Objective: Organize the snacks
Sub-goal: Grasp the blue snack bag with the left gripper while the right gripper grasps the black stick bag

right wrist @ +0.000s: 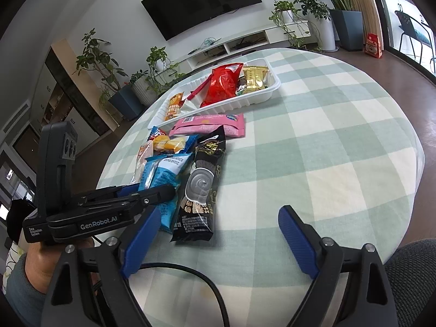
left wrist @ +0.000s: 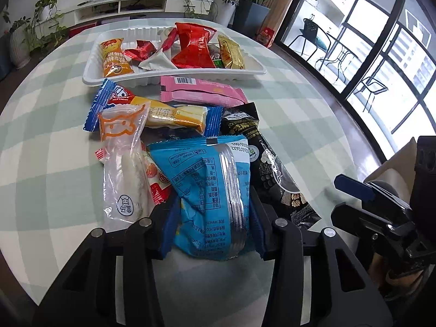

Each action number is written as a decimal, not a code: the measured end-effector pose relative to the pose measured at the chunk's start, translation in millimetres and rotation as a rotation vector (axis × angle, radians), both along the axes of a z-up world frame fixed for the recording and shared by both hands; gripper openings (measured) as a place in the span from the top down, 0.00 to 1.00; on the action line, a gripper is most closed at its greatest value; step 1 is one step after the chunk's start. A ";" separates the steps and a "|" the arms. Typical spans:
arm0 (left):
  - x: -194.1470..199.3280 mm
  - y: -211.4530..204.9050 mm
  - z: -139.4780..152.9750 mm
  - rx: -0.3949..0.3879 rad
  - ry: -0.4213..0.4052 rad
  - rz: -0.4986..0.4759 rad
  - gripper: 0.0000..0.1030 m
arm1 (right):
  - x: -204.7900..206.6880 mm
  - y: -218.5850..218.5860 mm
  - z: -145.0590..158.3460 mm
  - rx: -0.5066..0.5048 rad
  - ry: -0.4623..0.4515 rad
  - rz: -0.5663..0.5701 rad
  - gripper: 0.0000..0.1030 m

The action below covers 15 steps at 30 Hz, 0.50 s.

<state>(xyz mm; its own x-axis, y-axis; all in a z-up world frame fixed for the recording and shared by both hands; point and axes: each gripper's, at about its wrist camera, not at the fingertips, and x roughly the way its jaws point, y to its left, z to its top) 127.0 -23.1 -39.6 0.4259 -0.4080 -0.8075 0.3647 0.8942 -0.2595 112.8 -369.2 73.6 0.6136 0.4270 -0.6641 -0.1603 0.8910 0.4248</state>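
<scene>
The left tool (left wrist: 212, 229) is clamped on a light-blue snack packet (left wrist: 207, 190), its blue pads pressing the packet's two sides at the near end of the pile. The right tool (right wrist: 218, 242) stands wide apart with nothing between its fingers, hovering over bare checked cloth on the surface (right wrist: 340, 136).

Seen from the left wrist, the light-blue packet lies at 6 o'clock of the loose pile. A clear bag with an orange printed face (left wrist: 122, 160) sits at its 9 o'clock, overlapping a red-and-white wrapper (left wrist: 156, 182). A long black packet (left wrist: 269, 163) lies just beside it at 3 o'clock. At 12 o'clock a yellow cake bar in a blue-edged wrapper (left wrist: 160, 111) lies crosswise, and beyond that a pink packet (left wrist: 204, 91) touches the front wall of the white tray (left wrist: 94, 77).

The tray holds an orange packet (left wrist: 113, 57), small red wrappers (left wrist: 139, 51), a big red bag (left wrist: 194, 46) and a gold packet (left wrist: 230, 51).
</scene>
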 end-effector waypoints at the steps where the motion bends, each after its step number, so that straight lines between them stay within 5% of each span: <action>1: -1.7 2.6 0.7 -0.006 0.000 0.002 0.59 | 0.0 -0.3 0.4 0.000 -0.001 -0.002 0.12; 15: -50.4 47.7 3.0 -0.073 0.018 0.025 0.59 | 22.2 25.3 2.7 -0.097 0.045 0.067 0.15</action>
